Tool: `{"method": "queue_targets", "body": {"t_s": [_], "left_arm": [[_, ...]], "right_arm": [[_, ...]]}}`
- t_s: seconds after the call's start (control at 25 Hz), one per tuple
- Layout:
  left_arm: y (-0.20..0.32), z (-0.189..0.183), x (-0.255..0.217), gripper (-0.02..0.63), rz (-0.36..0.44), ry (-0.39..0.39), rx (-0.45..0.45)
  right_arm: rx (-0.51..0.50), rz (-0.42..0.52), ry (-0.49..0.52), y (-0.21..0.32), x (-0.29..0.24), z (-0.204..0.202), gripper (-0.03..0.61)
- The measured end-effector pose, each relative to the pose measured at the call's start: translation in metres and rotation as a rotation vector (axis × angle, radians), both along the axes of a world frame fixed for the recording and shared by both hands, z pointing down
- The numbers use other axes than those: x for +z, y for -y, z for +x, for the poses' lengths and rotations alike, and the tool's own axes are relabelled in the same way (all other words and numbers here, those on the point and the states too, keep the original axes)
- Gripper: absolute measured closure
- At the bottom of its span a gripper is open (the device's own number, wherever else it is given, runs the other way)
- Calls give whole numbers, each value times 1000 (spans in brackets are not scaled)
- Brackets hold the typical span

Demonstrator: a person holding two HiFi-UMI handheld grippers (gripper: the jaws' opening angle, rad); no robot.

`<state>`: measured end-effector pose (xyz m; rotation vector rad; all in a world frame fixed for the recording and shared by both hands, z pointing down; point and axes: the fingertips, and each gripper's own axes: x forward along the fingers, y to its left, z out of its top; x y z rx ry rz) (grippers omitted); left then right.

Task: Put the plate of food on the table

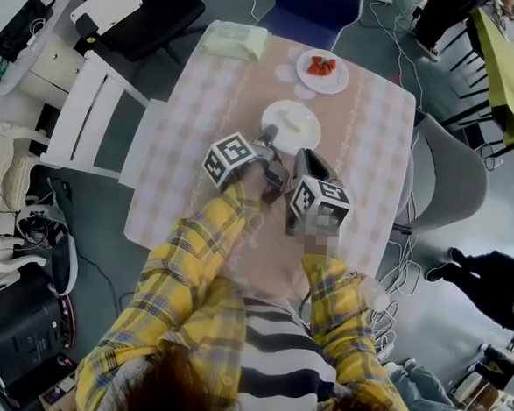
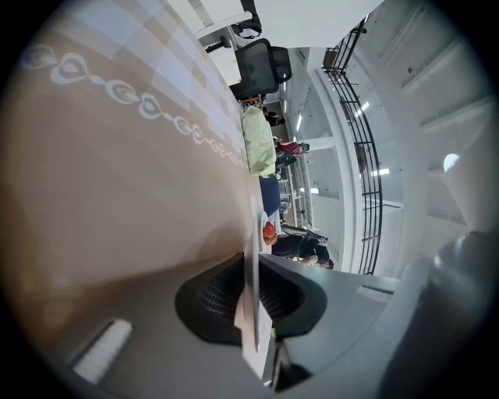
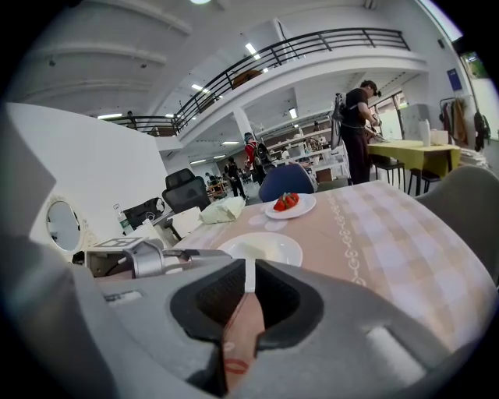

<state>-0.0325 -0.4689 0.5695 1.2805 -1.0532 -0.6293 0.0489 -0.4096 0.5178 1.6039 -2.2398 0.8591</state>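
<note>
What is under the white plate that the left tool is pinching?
The checked tablecloth shows all round the white plate, whose near rim the left tool pinches. The plate hides the cloth beneath it, and the cloth covers the tabletop.

Bare tablecloth (image 1: 371,147) on my right gives open passage. Mid-table, the white plate (image 1: 293,124) bars the way ahead. Beyond it, the strawberry plate (image 1: 323,70) and a pale green bundle (image 1: 235,41) crowd the far edge. A grey chair (image 1: 456,183) hems the table's right side.

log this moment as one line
left claw shut on white plate rim | right claw shut, empty | white plate on table
</note>
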Motion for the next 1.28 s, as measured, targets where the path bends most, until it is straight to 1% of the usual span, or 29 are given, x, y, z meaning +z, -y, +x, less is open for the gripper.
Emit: {"method": "queue_targets", "body": {"t_s": [0.16, 0.32, 0.56, 0.64, 0.72, 0.84, 0.92, 1.0, 1.08, 1.28], "left_arm": [[10, 4, 2, 584, -9, 12, 13], [18, 9, 1, 584, -10, 51, 36], [21, 15, -4, 591, 16, 134, 133], [20, 18, -6, 560, 23, 143, 162], [21, 21, -8, 479, 30, 145, 206], [19, 25, -7, 436, 19, 154, 293], [17, 26, -7, 400, 8, 157, 321], [15, 27, -7, 380, 3, 176, 331], [13, 26, -7, 367, 1, 210, 332], [12, 15, -9, 307, -11, 302, 304]], "right_arm": [[7, -7, -2, 0, 3, -1, 546], [21, -12, -4, 1, 6, 3, 560], [37, -20, -1, 3, 10, 8, 557], [47, -26, 6, 3, 12, 8, 557], [50, -27, 17, 3, 13, 7, 557], [62, -37, 57, 4, 13, 5, 557], [66, -42, 77, 4, 12, 3, 557], [62, -41, 79, 3, 10, 2, 557], [61, -43, 89, 3, 9, 2, 557], [68, -39, 95, 4, 7, 5, 557]]}}
